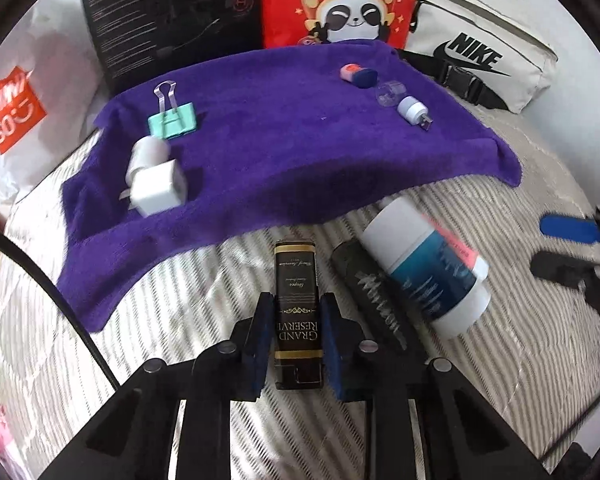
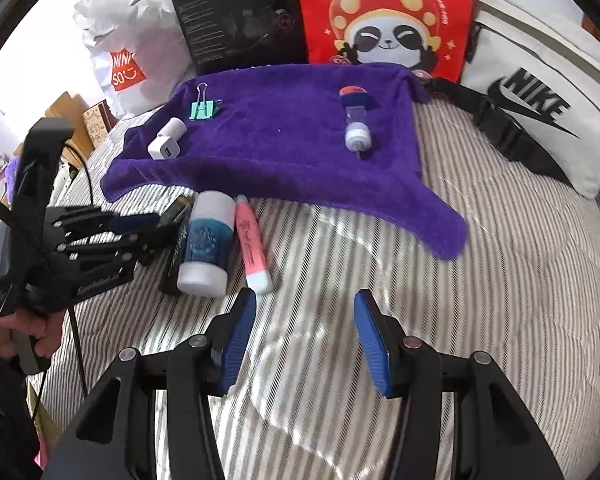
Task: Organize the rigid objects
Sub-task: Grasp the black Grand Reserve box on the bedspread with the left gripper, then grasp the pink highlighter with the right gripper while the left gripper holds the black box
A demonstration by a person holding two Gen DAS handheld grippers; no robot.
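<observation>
Here the black box (image 1: 299,316) sits clamped between the left fingers (image 1: 260,344).

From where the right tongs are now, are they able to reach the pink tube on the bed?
Probably yes. The right tongs stand open and empty, and the pink tube lies just ahead of their left finger on bare striped bedding. Only the white bottle lies close beside it, leaving little room on that side.

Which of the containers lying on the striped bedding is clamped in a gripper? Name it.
The black Grand Reserve box, pinched by the left gripper; the white bottle lies free.
</observation>
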